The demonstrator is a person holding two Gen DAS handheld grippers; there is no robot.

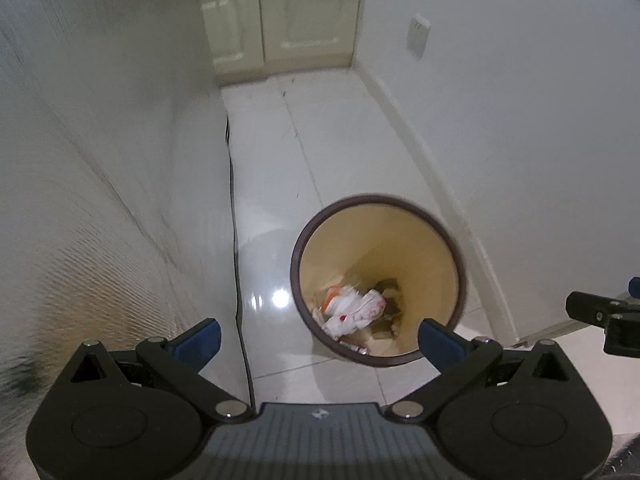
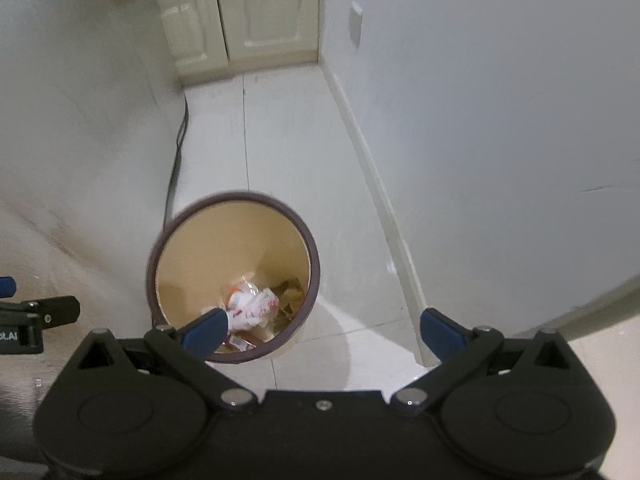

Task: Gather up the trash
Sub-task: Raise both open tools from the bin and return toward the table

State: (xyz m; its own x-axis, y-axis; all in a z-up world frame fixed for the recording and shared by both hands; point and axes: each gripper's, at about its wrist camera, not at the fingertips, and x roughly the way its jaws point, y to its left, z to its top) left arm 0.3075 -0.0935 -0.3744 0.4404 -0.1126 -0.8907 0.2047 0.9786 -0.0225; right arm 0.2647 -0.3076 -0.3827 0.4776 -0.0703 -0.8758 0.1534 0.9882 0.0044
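A round trash bin point(image 1: 378, 200) with a dark brown rim and tan inside stands on the white tile floor. At its bottom lies crumpled white, red and orange wrapper trash point(image 1: 352, 310). My left gripper point(image 1: 320, 340) hovers above the floor to the bin's left, open, nothing between its blue fingers. In the right wrist view the same trash bin point(image 2: 234, 198) sits lower left, with the trash point(image 2: 252, 304) inside. My right gripper point(image 2: 324, 330) is open and empty, its left fingertip overlapping the bin's near rim.
A white textured appliance side point(image 1: 100, 200) rises on the left, with a black cable point(image 1: 236, 240) running along its base. A white wall with baseboard point(image 1: 460, 220) and a wall switch point(image 1: 418, 36) is on the right. Cream cabinet doors point(image 1: 280, 12) close the far end.
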